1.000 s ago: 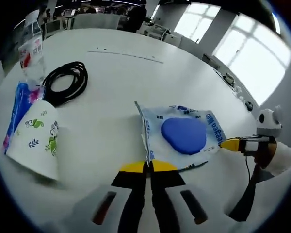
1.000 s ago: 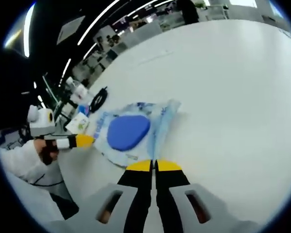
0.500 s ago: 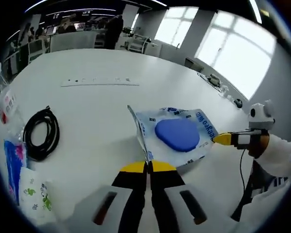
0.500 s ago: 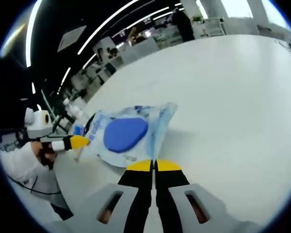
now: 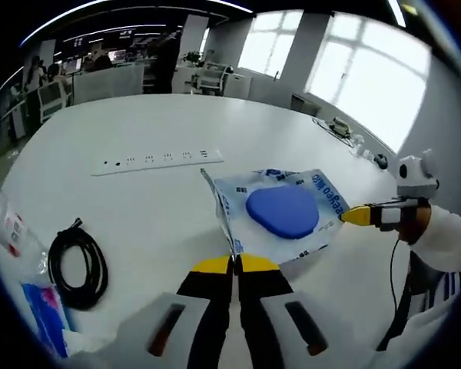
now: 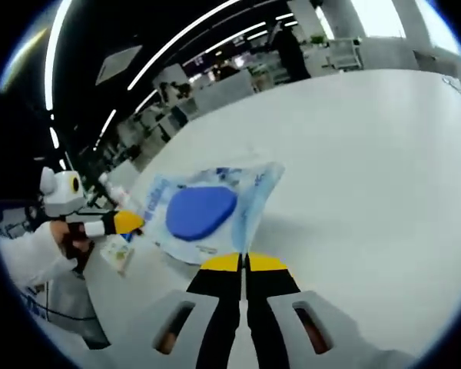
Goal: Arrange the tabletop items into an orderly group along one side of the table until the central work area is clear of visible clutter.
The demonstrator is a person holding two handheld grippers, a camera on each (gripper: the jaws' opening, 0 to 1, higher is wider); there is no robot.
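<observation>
**Pouch held between both tongs**

The pouch (image 5: 288,215) hangs above the bench (image 5: 154,200), left tongs (image 5: 234,264) clamped on its near edge, right tongs (image 6: 244,262) clamped on the opposite corner. Not yet placed. The cable (image 5: 78,265) and packets (image 5: 46,323) lie near left, seemingly the grouping side. Both hands level, pouch stretched between.

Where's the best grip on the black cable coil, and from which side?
Take the black cable coil across the bundled strands on one side of the loop, coming down from above. It lies flat on the white table, so a top pinch gathers all turns. Its free end pokes out near the top; avoid gripping there alone.
</observation>
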